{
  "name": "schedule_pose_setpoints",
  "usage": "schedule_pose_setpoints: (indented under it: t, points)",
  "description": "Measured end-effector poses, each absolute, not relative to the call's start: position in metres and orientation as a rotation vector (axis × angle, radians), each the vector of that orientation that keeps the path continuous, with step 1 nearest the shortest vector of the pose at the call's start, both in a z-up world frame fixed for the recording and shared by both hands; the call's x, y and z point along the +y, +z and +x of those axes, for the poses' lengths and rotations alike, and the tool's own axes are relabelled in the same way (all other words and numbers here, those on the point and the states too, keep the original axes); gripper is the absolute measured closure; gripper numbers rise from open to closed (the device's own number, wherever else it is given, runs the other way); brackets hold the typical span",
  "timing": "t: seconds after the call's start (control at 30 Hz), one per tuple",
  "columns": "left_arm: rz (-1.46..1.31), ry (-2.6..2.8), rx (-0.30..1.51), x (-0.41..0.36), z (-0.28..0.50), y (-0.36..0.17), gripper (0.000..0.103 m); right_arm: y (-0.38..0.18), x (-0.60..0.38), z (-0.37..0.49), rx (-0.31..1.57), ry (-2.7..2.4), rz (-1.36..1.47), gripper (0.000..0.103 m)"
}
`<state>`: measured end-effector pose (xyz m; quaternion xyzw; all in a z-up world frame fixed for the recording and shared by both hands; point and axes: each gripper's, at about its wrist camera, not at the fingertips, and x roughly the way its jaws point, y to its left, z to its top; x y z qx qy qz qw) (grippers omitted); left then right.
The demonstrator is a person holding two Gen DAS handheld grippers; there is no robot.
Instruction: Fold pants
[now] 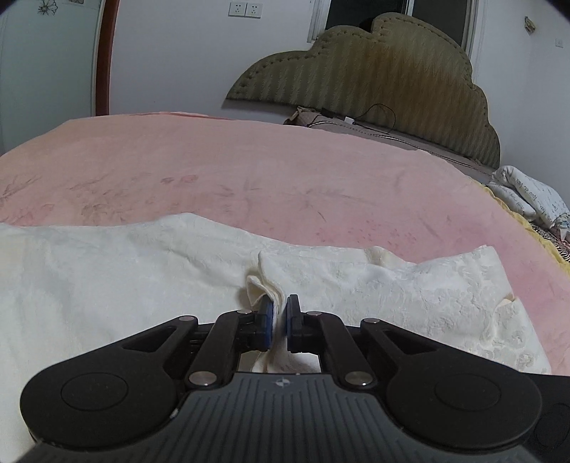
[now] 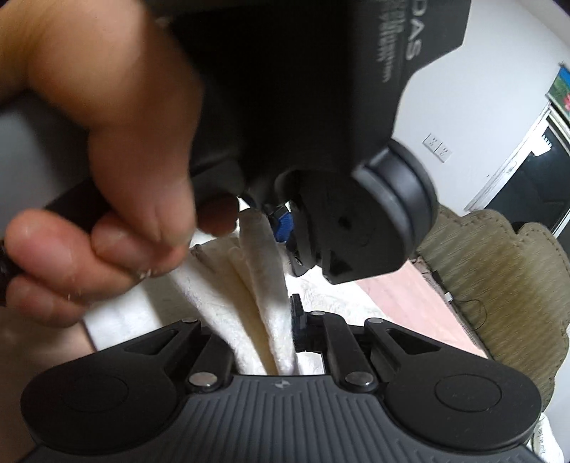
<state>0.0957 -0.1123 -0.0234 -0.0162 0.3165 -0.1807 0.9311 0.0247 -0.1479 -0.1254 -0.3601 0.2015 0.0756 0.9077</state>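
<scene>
Pants [image 1: 142,285]: cream, textured cloth lying on the near part of the bed, long axis running from 9 to 3 o'clock across the left wrist view; one squared end lies at 3 o'clock, the other side runs out of frame at 9 o'clock.
Fold: a small raised pleat of the pants stands up at centre, just ahead of the left gripper.
Left gripper [image 1: 279,322]: fingers narrow, blue pads pinched on that pleat.
Right gripper [image 2: 285,327]: fingers closed on a thick bunch of pants layers that rises toward 12 o'clock; only the right finger [image 2: 296,317] shows, the left one is hidden by cloth.
Hand [image 2: 107,171]: blurred, filling 9 to 11 o'clock of the right wrist view, wrapped around the left gripper's handle, knuckles just beside the bunched cloth.
Obstruction: the left gripper's black body fills 12 to 2 o'clock of the right wrist view, very close above the right gripper.
Bed [image 1: 249,167]: pink floral cover, bare beyond the pants toward 12 o'clock; its edge curves down at 3 o'clock.
Headboard [image 1: 392,78]: olive, scalloped, at 1 o'clock.
Cable [image 1: 384,117]: black, at the headboard's foot.
Pillow [image 1: 527,196]: white, printed, at 3 o'clock off the pink cover.
Sockets [image 1: 245,9]: on the wall at 12 o'clock.
</scene>
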Motion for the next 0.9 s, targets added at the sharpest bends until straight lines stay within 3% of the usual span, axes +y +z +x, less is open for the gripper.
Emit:
schedule_pose_setpoints:
  t: [0.2, 0.33, 0.37, 0.4, 0.43, 0.47, 0.5, 0.6, 0.67, 0.7, 0.8, 0.9]
  points:
    - [-0.038, -0.365, 0.642, -0.112, 0.095, -0.024, 0.096, -0.077, -0.195, 0.008, 0.565, 0.355, -0.600, 0.087]
    - [-0.040, -0.363, 0.642, -0.113, 0.097, -0.024, 0.096, -0.034, -0.272, -0.008, 0.517, 0.369, -0.314, 0.083]
    - [-0.036, -0.361, 0.645, -0.114, 0.097, -0.024, 0.096, -0.026, -0.294, -0.006, 0.493, 0.323, -0.240, 0.077]
    - [-0.034, -0.360, 0.646, -0.114, 0.096, -0.024, 0.096, -0.021, -0.316, -0.003, 0.474, 0.252, -0.166, 0.054]
    - [-0.036, -0.360, 0.646, -0.113, 0.096, -0.024, 0.096, -0.021, -0.338, 0.001, 0.465, 0.152, -0.088, 0.021]
    - [-0.033, -0.359, 0.644, -0.113, 0.095, -0.024, 0.096, -0.022, -0.361, 0.008, 0.470, 0.057, -0.004, 0.012]
    - [-0.027, -0.359, 0.642, -0.114, 0.095, -0.024, 0.096, -0.026, -0.381, 0.018, 0.500, 0.011, 0.095, 0.012]
    - [-0.018, -0.359, 0.634, -0.114, 0.094, -0.023, 0.096, -0.047, -0.433, 0.055, 0.573, 0.106, 0.394, 0.013]
    - [-0.026, -0.357, 0.629, -0.113, 0.094, -0.022, 0.096, -0.057, -0.447, 0.072, 0.587, 0.150, 0.515, 0.044]
    - [-0.037, -0.359, 0.621, -0.113, 0.093, -0.021, 0.096, -0.059, -0.450, 0.078, 0.590, 0.149, 0.532, 0.084]
    - [0.015, -0.355, 0.597, -0.122, 0.091, -0.019, 0.095, -0.059, -0.419, 0.076, 0.593, 0.091, 0.366, 0.088]
    - [0.105, -0.333, 0.630, -0.136, 0.093, -0.028, 0.091, -0.063, -0.385, 0.081, 0.644, -0.022, 0.175, 0.084]
